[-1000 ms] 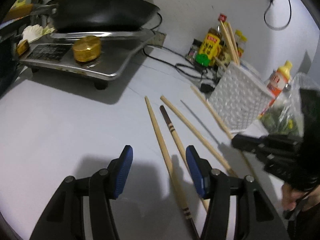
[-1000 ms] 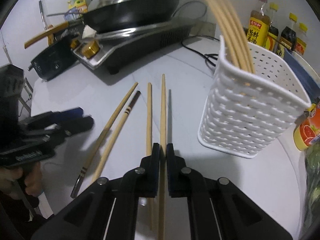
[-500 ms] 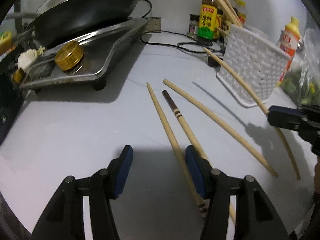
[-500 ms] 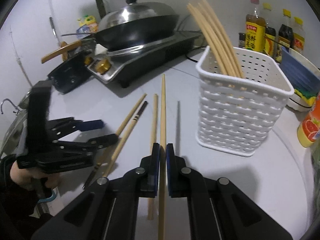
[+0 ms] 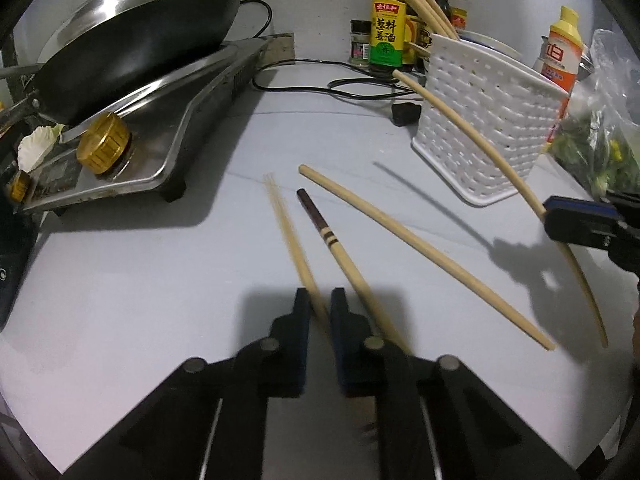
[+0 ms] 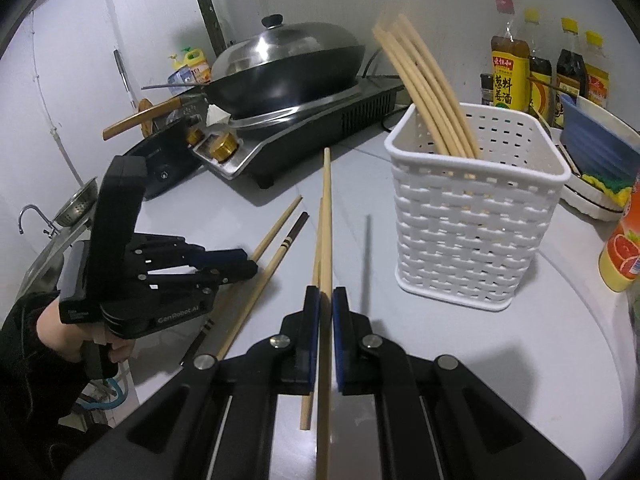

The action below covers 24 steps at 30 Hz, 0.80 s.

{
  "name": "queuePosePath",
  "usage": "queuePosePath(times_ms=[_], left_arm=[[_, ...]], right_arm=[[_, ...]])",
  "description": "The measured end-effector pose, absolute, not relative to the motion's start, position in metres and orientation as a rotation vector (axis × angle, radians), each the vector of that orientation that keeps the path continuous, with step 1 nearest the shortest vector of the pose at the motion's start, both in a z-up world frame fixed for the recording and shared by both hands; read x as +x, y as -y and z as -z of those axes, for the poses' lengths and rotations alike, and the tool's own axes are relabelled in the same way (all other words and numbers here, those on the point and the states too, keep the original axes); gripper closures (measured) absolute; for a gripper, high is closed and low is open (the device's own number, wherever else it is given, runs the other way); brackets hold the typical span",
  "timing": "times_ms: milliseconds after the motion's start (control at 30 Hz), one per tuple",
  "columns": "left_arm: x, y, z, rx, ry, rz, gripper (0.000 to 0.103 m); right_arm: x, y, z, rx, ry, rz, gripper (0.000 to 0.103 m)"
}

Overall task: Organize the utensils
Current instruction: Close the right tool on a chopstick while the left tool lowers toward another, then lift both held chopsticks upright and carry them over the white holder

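My left gripper (image 5: 320,300) has its jaws closing on the near end of a plain wooden chopstick (image 5: 288,232) that lies on the white counter, and the pads press it. Beside it lie a dark-tipped chopstick (image 5: 332,240) and another plain chopstick (image 5: 420,256). My right gripper (image 6: 326,304) is shut on a long plain chopstick (image 6: 327,208), held off the counter left of the white woven basket (image 6: 472,232). Several chopsticks (image 6: 424,80) stand in that basket. The right wrist view shows the left gripper (image 6: 244,262) at the left, held by a hand.
A cooker with a lidded wok (image 5: 140,52) fills the back left. Sauce bottles (image 5: 386,32) and a black cable (image 5: 340,88) line the back wall. A bag of greens (image 5: 600,140) and an orange bottle (image 6: 624,248) stand right of the basket. A sink (image 6: 60,216) lies far left.
The left gripper's jaws went from wide apart to closed around the plain chopstick. The right gripper has raised its chopstick off the counter, beside the basket.
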<state>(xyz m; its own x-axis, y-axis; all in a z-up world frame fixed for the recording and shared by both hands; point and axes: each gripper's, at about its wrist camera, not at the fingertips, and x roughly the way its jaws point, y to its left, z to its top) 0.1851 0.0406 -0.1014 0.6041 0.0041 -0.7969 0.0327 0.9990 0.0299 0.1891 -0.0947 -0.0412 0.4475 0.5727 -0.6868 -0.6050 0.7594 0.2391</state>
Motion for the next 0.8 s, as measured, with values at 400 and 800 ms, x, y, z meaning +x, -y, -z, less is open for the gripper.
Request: queuePosePath(times_ms=[400,800], left_arm=[[0.179,-0.054,0.100,-0.045,-0.916,0.029,0.097],[0.156,-0.067,0.058,-0.113,-0.789,0.024,0.097]], right_arm=[[0.184,0.101,0.035,-0.032,-0.811,-0.739,0.097],[0.183,0.099,0.016,-0.034,-0.779,-0.764,0.097]])
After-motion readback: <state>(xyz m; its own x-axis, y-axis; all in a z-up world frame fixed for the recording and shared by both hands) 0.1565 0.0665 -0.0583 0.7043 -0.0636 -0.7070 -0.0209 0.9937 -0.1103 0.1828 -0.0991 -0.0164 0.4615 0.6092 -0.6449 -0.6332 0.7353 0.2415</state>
